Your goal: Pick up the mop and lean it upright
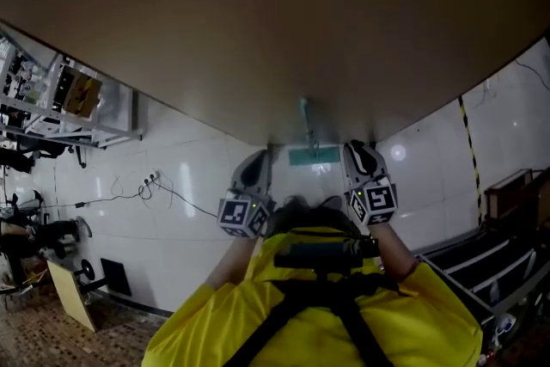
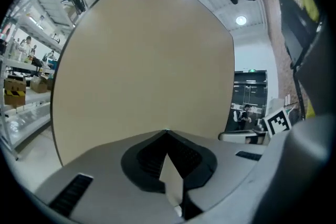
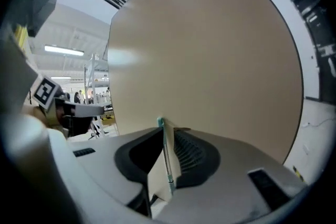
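- One view, the right gripper view, shows the mop handle (image 3: 168, 165) between the slightly parted jaws of the right claw (image 3: 163, 125); left claw (image 2: 167, 134) closed, empty.
- Mop (image 1: 308, 137) stands upright against the beige panel (image 1: 258, 13), handle pointing up.

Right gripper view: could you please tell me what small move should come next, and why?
Probably ease the right gripper straight back off the mop handle: its jaws stand slightly apart around it, and the mop already appears to lean upright against the beige panel.

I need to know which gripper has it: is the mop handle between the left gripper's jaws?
No: the left gripper has its jaws together at the tips, with only the beige board showing behind them.
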Demonstrator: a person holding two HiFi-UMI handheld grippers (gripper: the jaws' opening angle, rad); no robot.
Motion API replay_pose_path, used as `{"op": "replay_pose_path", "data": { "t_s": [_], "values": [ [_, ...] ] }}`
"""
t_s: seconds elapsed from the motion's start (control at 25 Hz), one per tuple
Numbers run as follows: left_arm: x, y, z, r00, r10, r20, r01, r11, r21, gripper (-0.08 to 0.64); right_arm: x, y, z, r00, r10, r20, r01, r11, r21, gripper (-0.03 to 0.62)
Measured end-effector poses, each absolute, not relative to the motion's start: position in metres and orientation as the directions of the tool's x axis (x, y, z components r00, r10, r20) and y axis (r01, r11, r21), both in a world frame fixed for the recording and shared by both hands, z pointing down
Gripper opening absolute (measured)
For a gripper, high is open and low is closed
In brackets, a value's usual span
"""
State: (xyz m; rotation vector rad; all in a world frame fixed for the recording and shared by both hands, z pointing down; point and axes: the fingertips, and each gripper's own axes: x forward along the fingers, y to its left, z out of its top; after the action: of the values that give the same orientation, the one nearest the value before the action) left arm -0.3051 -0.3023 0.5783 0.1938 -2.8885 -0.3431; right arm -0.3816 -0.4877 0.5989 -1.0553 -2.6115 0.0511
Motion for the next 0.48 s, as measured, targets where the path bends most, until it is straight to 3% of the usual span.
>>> {"op": "replay_pose_path", "data": {
  "t_s": [0.04,0.12,0.48],
  "values": [
    [-0.298,-0.298,0.582,-0.965,-0.147,0.217,-0.094,0.967,0.236,0.001,-0.386,-0.479,0.604,-0.682,0.671,0.29,0.666,0.734,-0.131,0.076],
    [-0.291,-0.29,0.59,-0.963,-0.128,0.238,-0.071,0.97,0.234,0.001,-0.398,-0.456,0.618,-0.695,0.649,0.309,0.651,0.75,-0.113,0.203],
    [-0.289,-0.287,0.576,-0.971,-0.129,0.201,-0.073,0.962,0.264,0.001,-0.446,-0.366,0.704,-0.758,0.52,0.394,0.554,0.832,-0.032,0.213]
  ]
}}
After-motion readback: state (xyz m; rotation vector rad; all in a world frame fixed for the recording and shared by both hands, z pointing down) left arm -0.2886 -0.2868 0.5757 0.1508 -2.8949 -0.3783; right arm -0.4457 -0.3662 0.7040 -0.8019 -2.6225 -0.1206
